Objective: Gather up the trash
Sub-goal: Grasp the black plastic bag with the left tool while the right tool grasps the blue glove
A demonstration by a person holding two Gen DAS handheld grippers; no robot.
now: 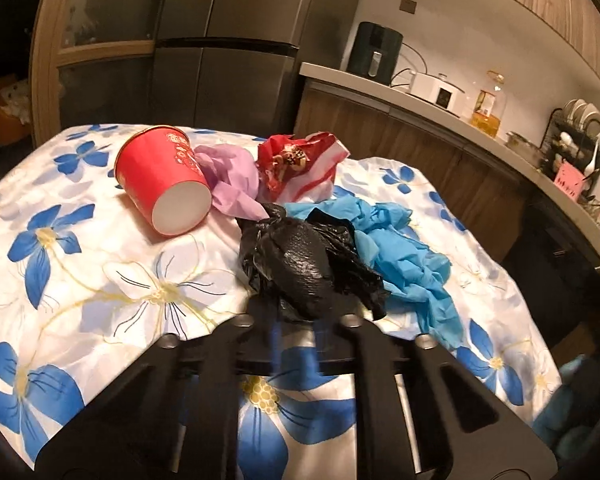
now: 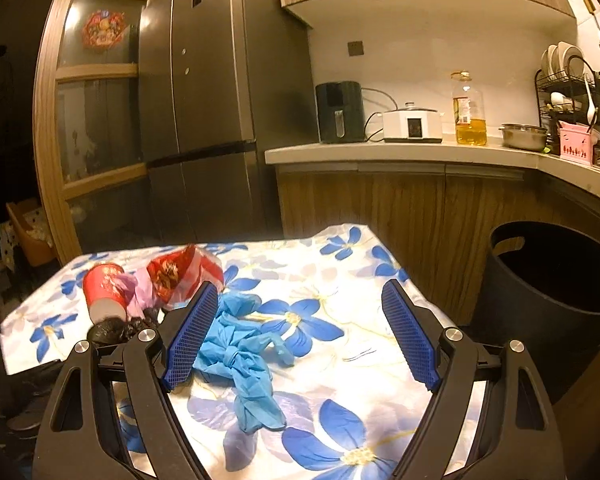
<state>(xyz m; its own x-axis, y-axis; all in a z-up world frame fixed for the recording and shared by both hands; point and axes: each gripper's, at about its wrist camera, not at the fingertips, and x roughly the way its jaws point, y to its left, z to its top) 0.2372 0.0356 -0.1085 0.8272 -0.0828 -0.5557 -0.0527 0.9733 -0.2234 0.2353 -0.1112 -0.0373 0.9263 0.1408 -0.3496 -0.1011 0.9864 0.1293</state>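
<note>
Nearest, left gripper (image 1: 300, 312) clamped on crumpled black bag (image 1: 300, 264), fingers close together. Right gripper (image 2: 300, 340) spread wide over blue gloves (image 2: 244, 360), touching nothing. Beyond on floral tablecloth (image 1: 100, 280): red cup (image 1: 162, 184) on side, purple glove (image 1: 232, 184), red wrapper (image 1: 296, 164). Dark bin (image 2: 548, 300) beside table, contents unclear.

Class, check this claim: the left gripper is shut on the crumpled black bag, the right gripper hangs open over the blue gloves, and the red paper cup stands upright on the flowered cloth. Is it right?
Not quite. The red paper cup lies tipped on its side, as the left wrist view shows. The rest holds: the left gripper is shut on the black bag, and the right gripper hangs open over the blue gloves on the flowered cloth.
</note>
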